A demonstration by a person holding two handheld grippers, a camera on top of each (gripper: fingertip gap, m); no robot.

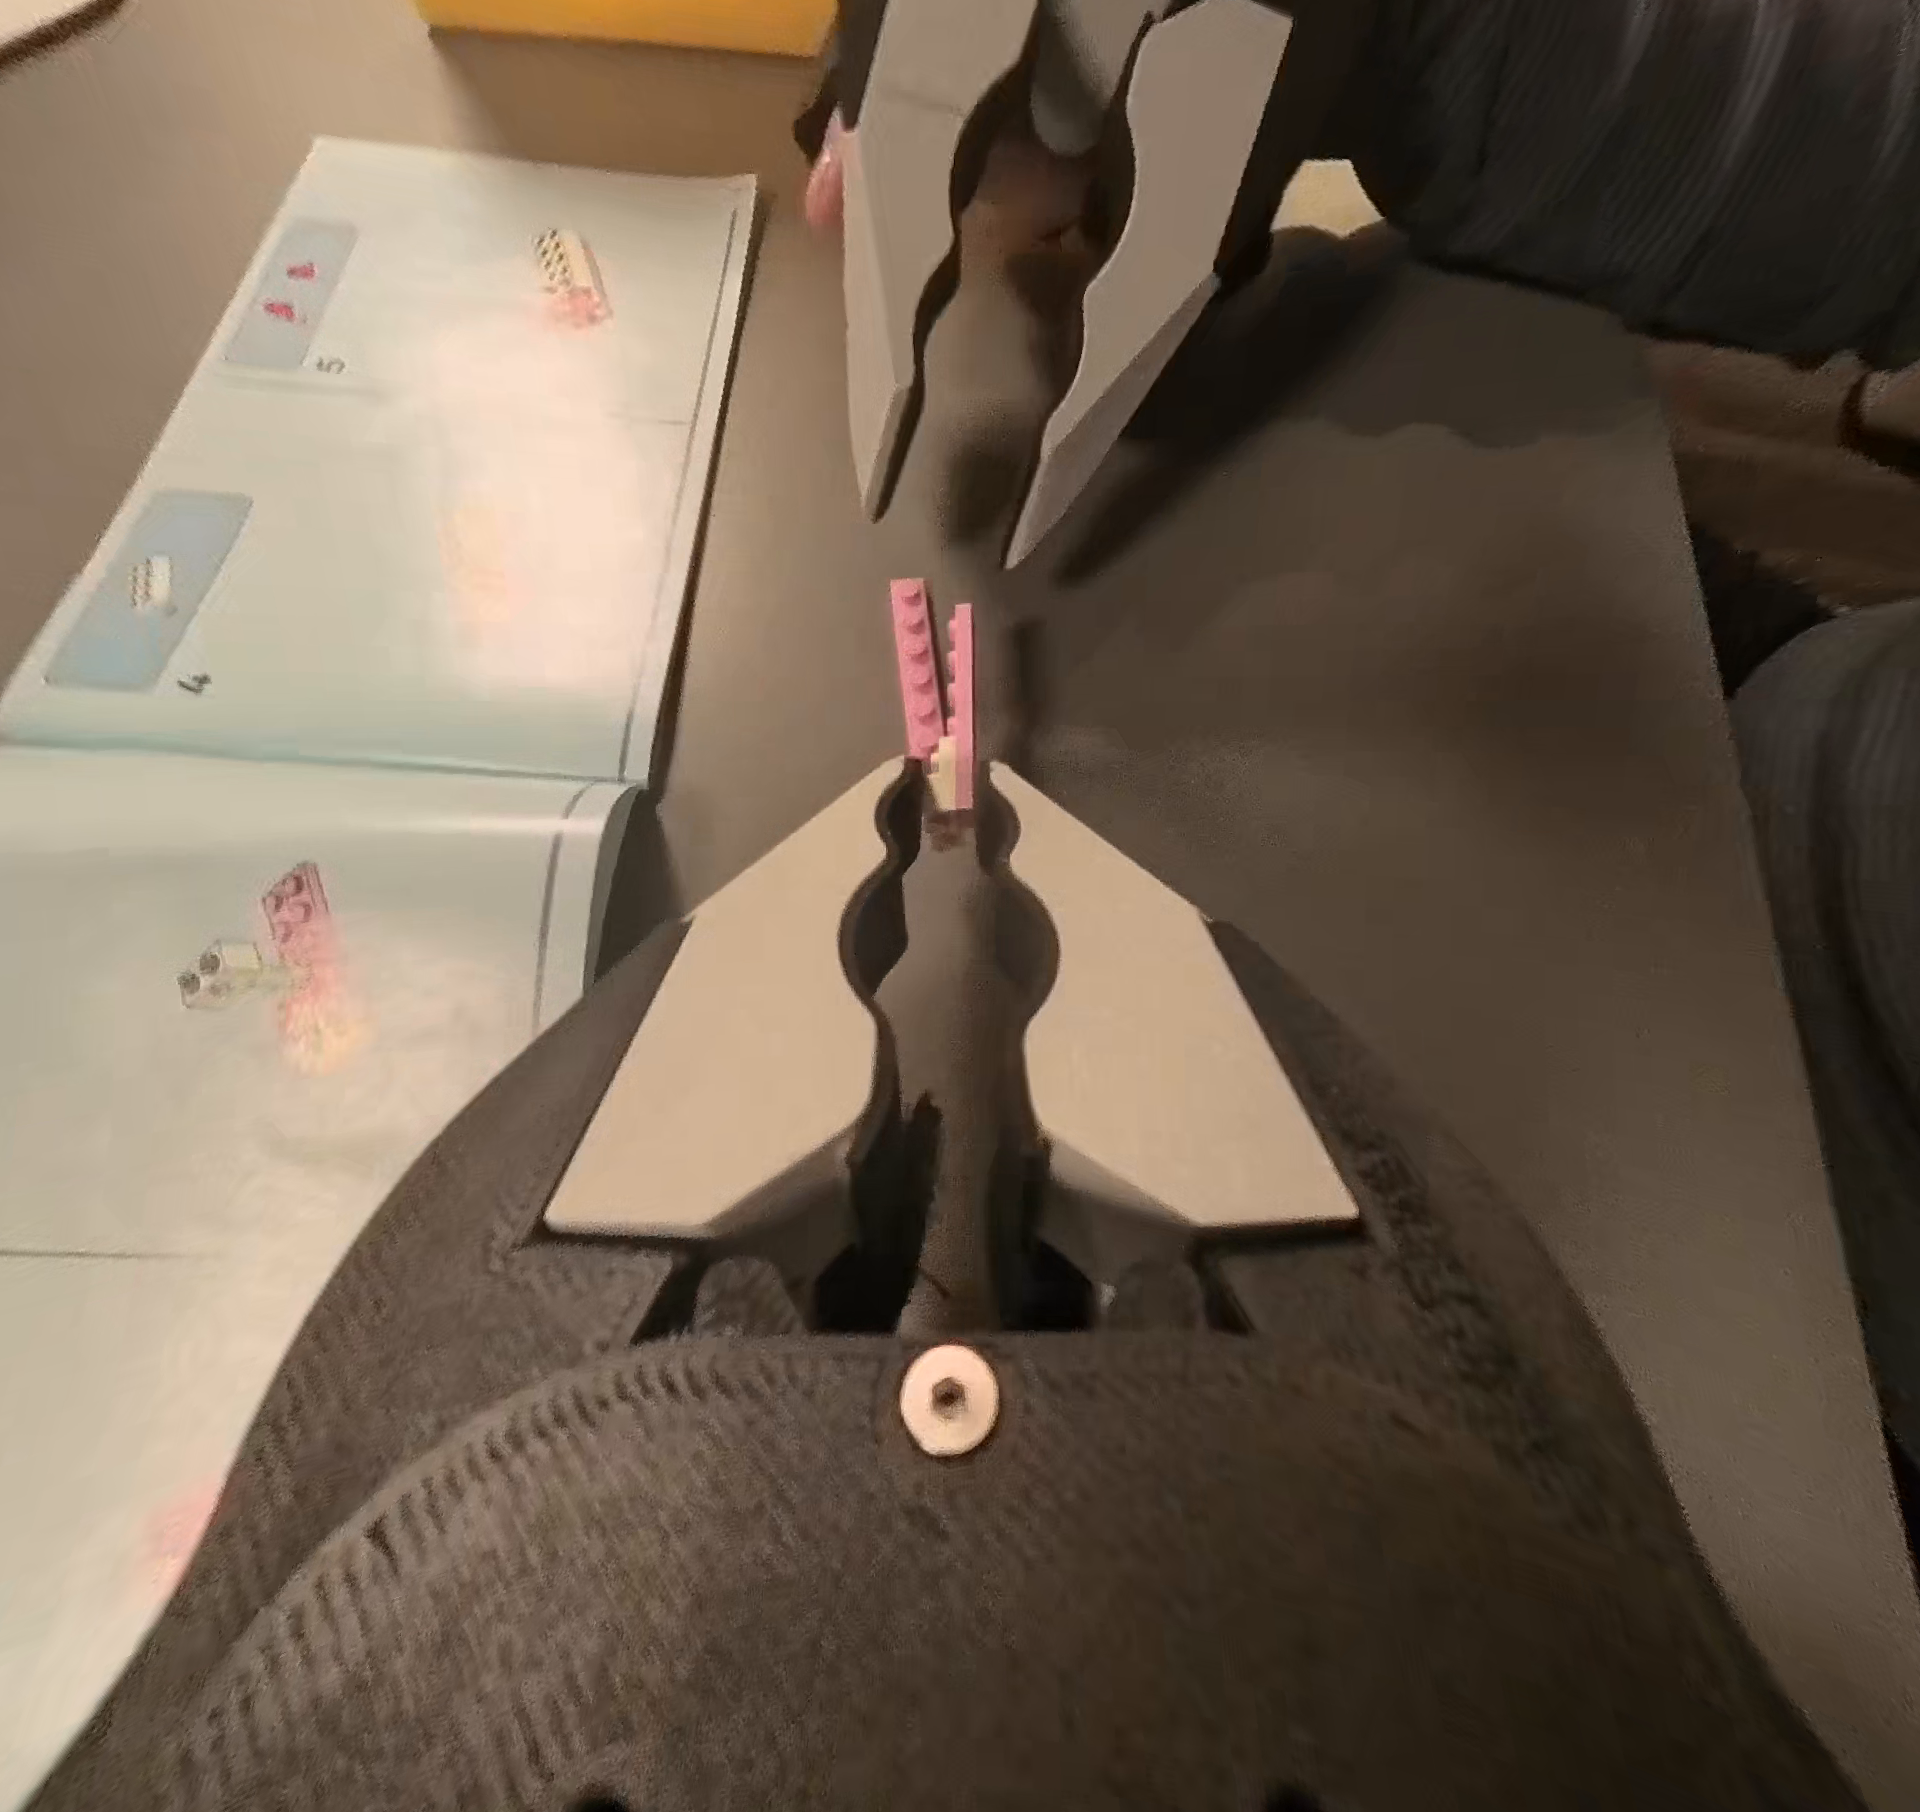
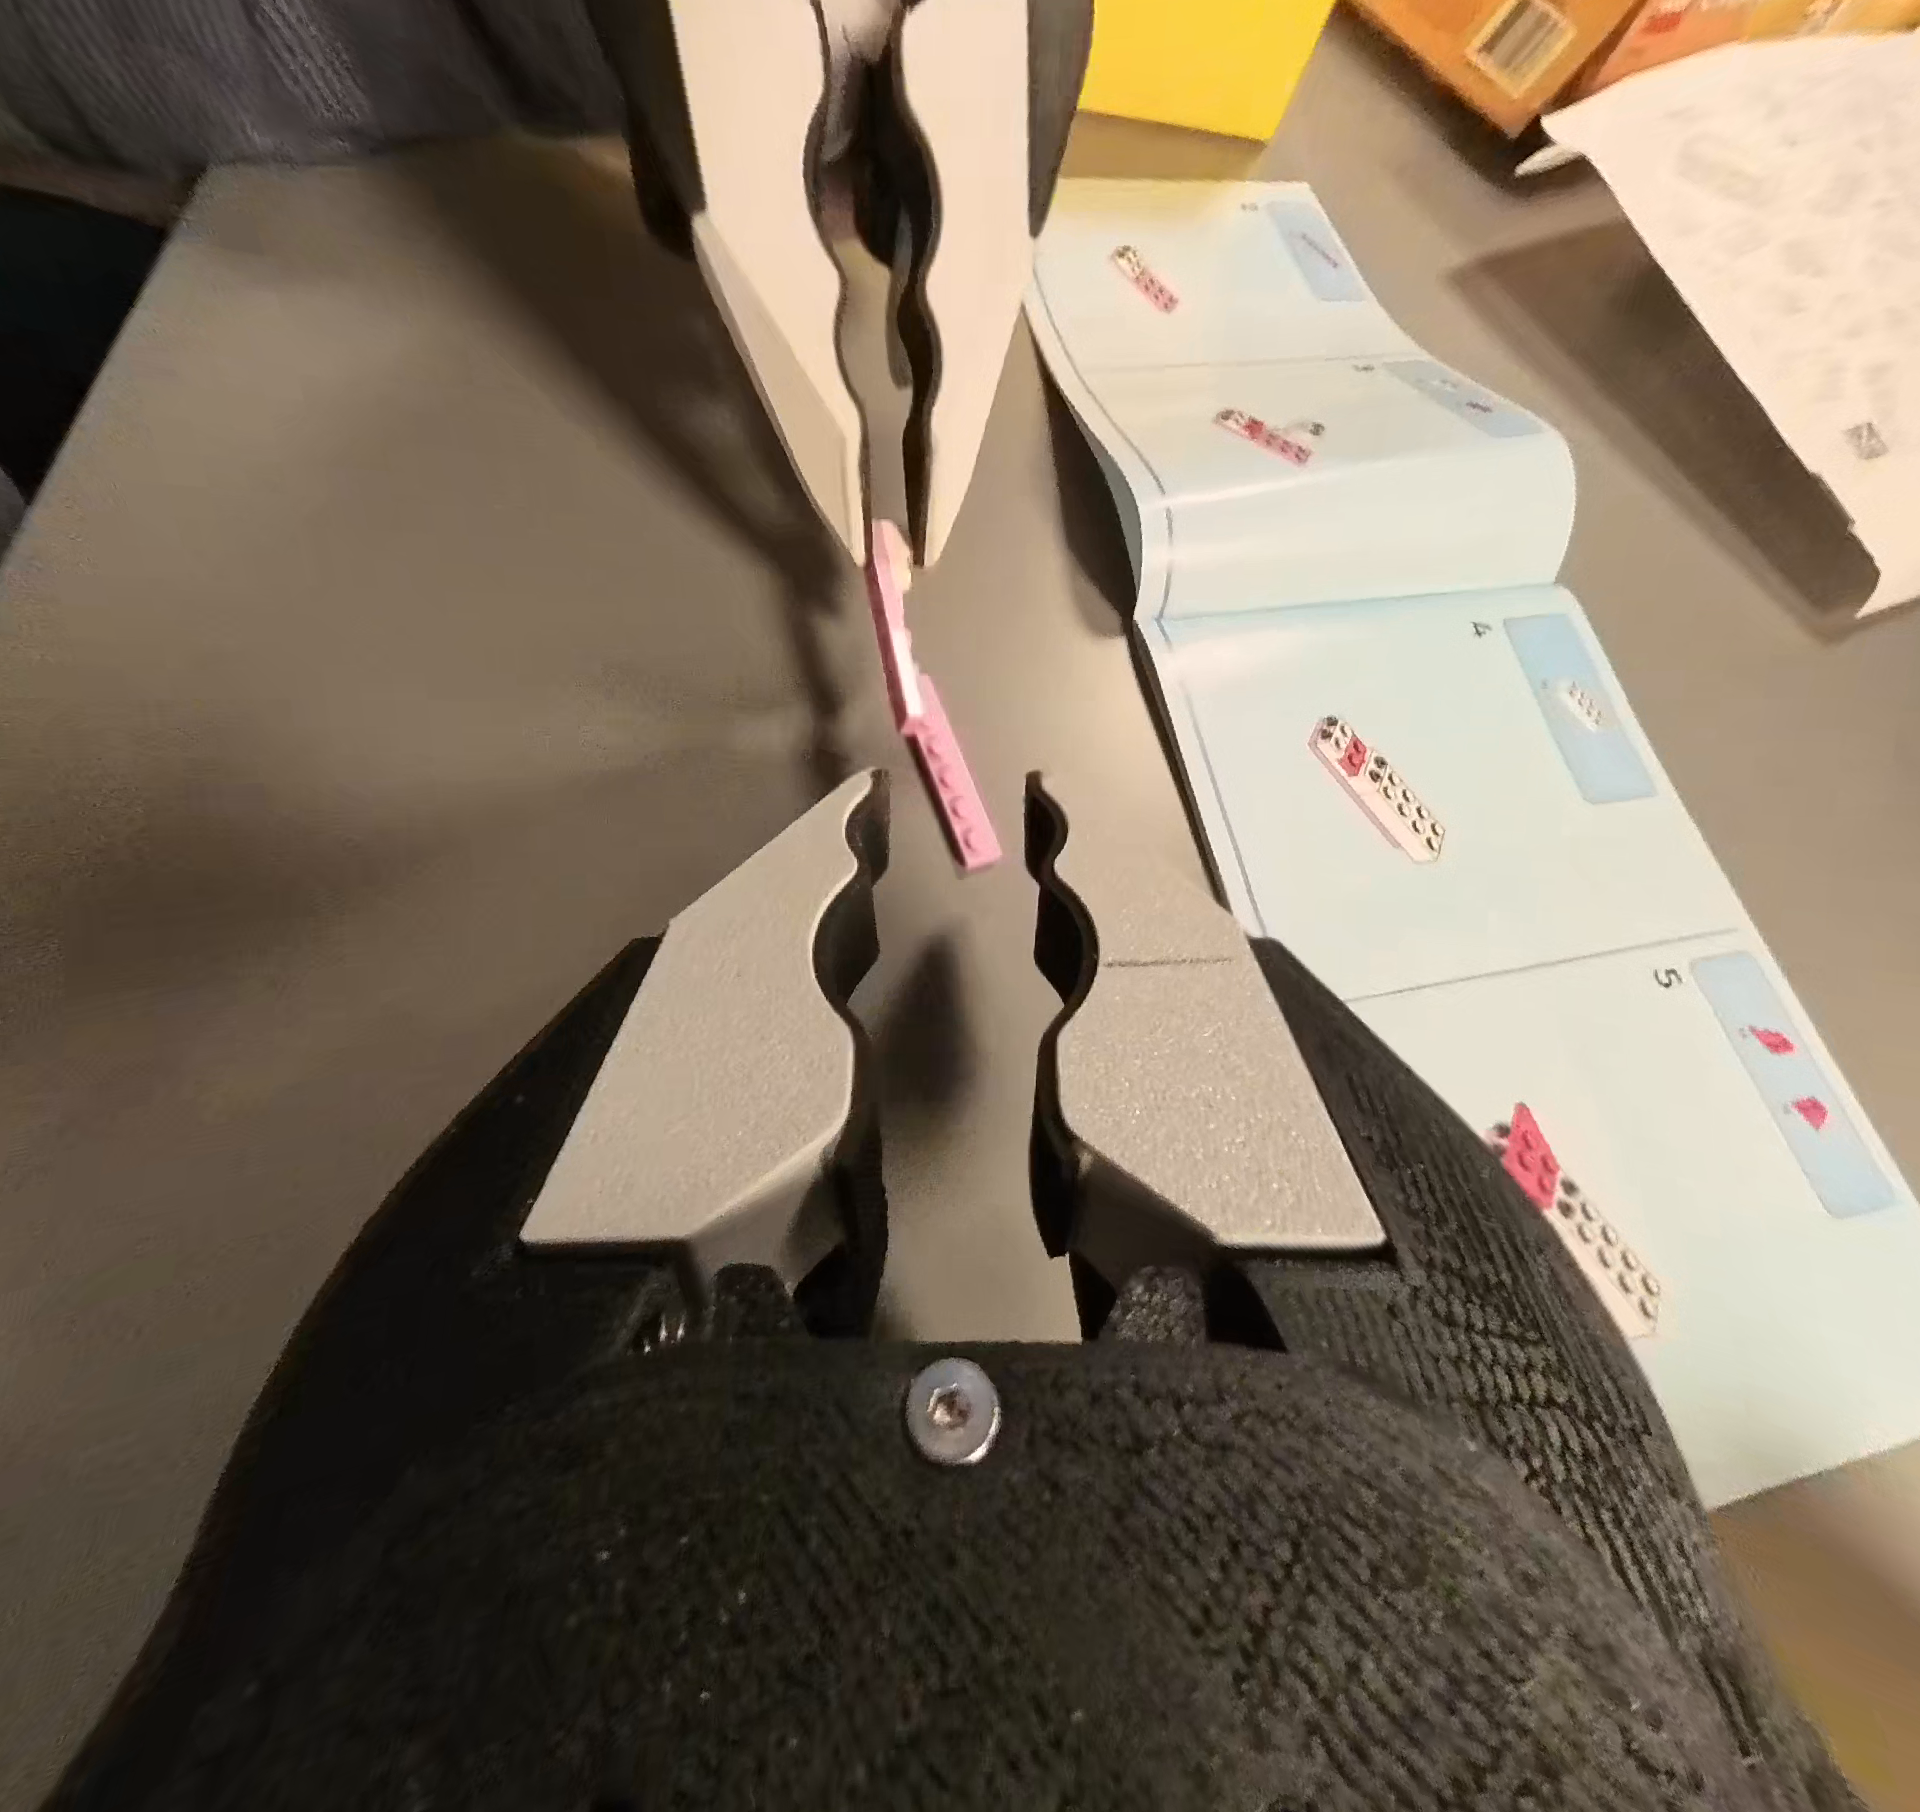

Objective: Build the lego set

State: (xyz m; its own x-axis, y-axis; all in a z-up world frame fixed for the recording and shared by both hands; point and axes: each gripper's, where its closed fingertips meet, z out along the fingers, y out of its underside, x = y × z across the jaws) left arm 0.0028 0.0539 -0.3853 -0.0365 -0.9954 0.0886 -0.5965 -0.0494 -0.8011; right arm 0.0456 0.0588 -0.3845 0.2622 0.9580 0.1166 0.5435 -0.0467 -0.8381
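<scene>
A dark grey table [image 2: 416,474] fills the scene under warm, dim light — a yellow box [image 2: 1195,17] and cardboard boxes [image 2: 1507,6] stand at its far edge.

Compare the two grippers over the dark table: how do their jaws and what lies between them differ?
The left gripper has its jaws nearly together, pinching one end of a pink brick assembly; the right gripper has its jaws apart, gripping nothing. The assembly's free end reaches between the right jaws without touching them. Both have grey, wavy-edged fingers and face each other.
</scene>
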